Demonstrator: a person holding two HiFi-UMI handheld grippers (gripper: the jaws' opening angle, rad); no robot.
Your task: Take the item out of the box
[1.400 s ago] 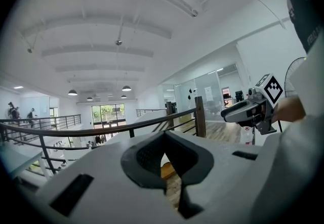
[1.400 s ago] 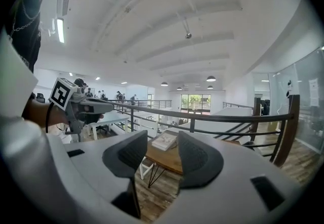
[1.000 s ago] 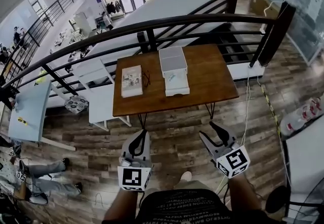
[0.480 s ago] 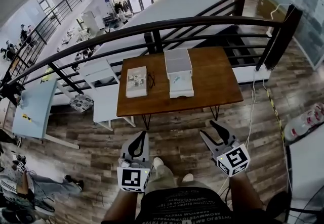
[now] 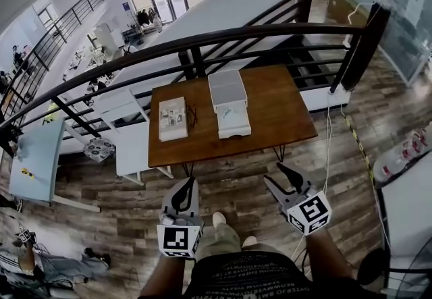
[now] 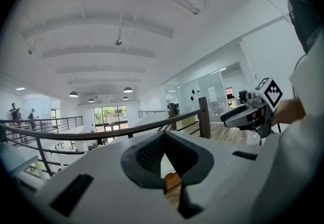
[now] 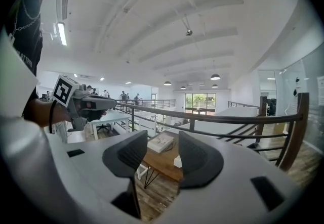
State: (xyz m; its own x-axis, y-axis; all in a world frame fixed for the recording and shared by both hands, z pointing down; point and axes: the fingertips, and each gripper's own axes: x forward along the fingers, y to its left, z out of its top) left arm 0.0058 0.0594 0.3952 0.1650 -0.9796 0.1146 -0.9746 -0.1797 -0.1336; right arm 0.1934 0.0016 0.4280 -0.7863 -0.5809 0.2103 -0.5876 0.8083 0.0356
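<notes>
Standing well back from the bench (image 5: 277,109), over plank flooring. Holding the left tongs (image 5: 185,188) low and clenched, tips together on nothing. Holding the right tongs (image 5: 275,175) released, spread wide, nothing between them. Up on the bench, spotting the white box (image 5: 233,130) near the middle, lid flipped open on the far side. Inside it, making out the item (image 5: 228,111), pale with a bluish mark, too small to tell more. Just left of the box, apart from it, a flat booklet (image 5: 173,117).
</notes>
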